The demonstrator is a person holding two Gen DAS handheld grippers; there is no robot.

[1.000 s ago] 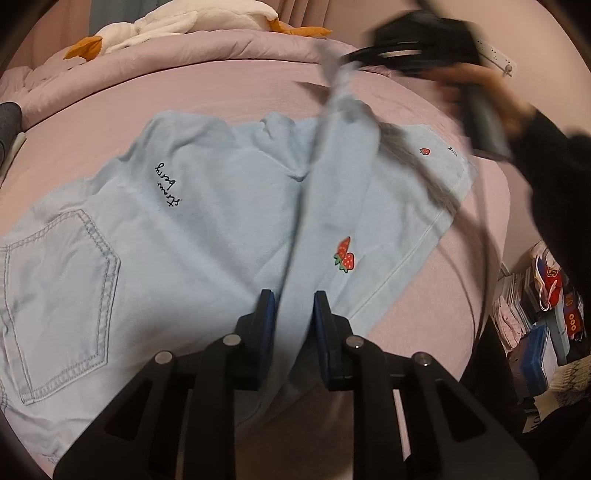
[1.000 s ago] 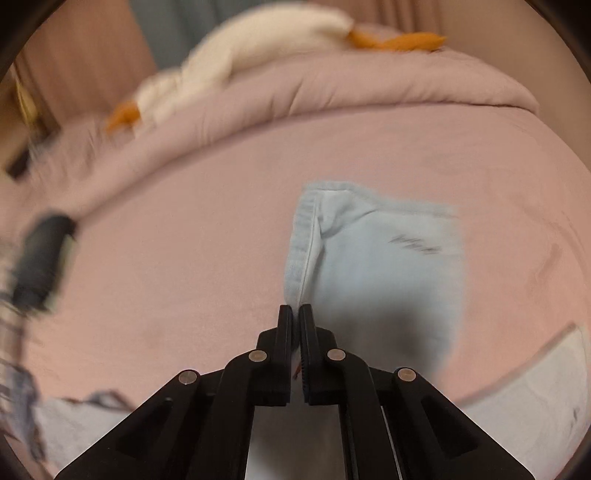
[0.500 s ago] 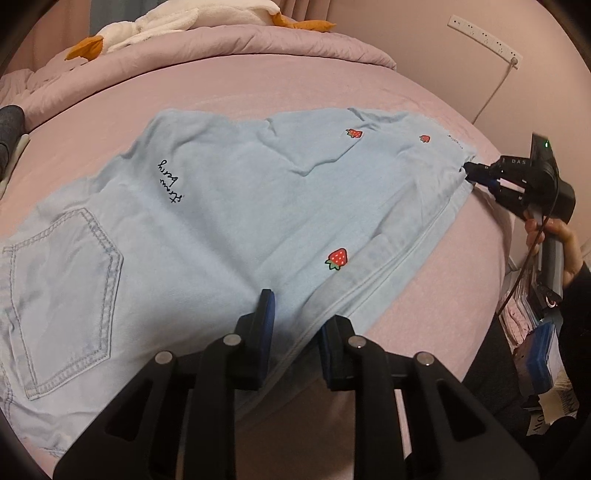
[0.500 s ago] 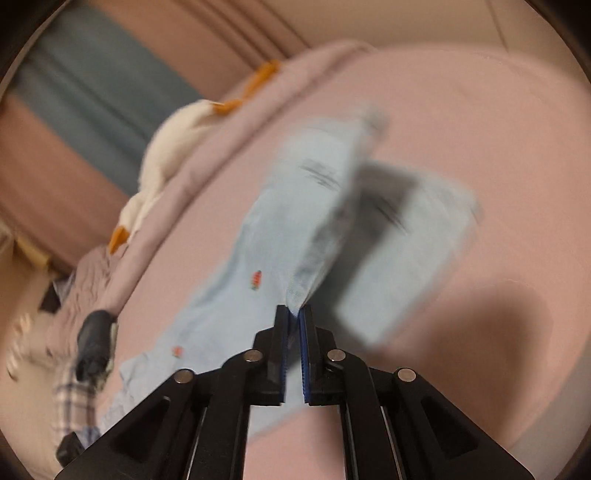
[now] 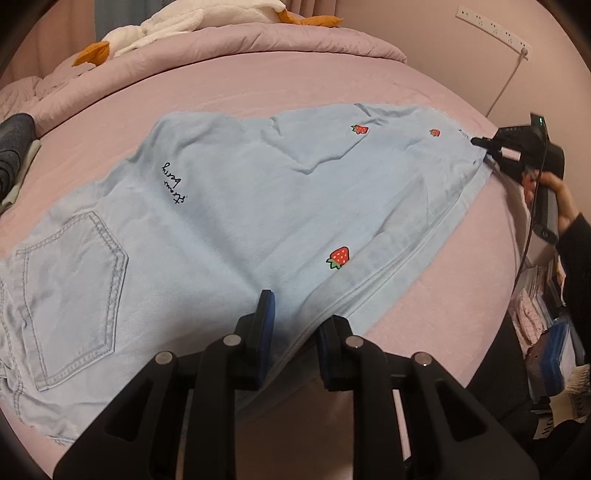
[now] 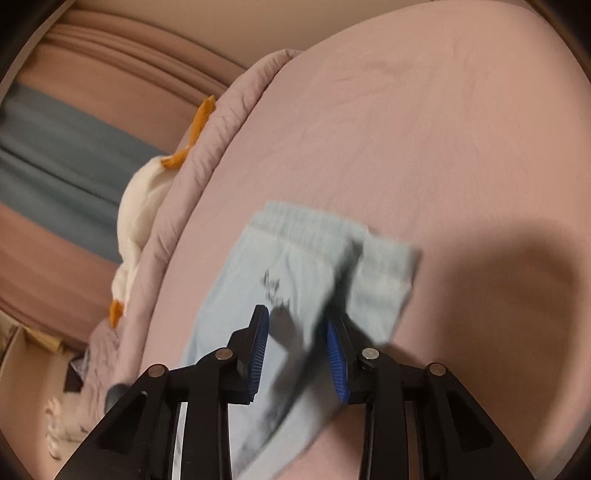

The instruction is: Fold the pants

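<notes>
Pants: light blue pants (image 5: pixel 236 221) lie spread flat on the pink bed (image 5: pixel 258 85), strawberry prints facing up, back pocket at 9 o'clock.
Left gripper (image 5: pixel 293 325): jaws parted, released, over the pants' near edge at 6 o'clock.
Right gripper (image 6: pixel 297 332): jaws spread apart, gripping nothing, above the hem end at 3 o'clock in the left view.
Plush: white goose toy (image 5: pixel 184 22) at 12 o'clock.

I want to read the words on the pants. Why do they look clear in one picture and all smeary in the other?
Left wrist view: the pants are sharp, so the black writing and strawberries show clearly, though the fisheye bends the bed. Right wrist view: everything is motion-smeared, so the writing is unreadable, and a big dark shadow lies on the sheet.
</notes>
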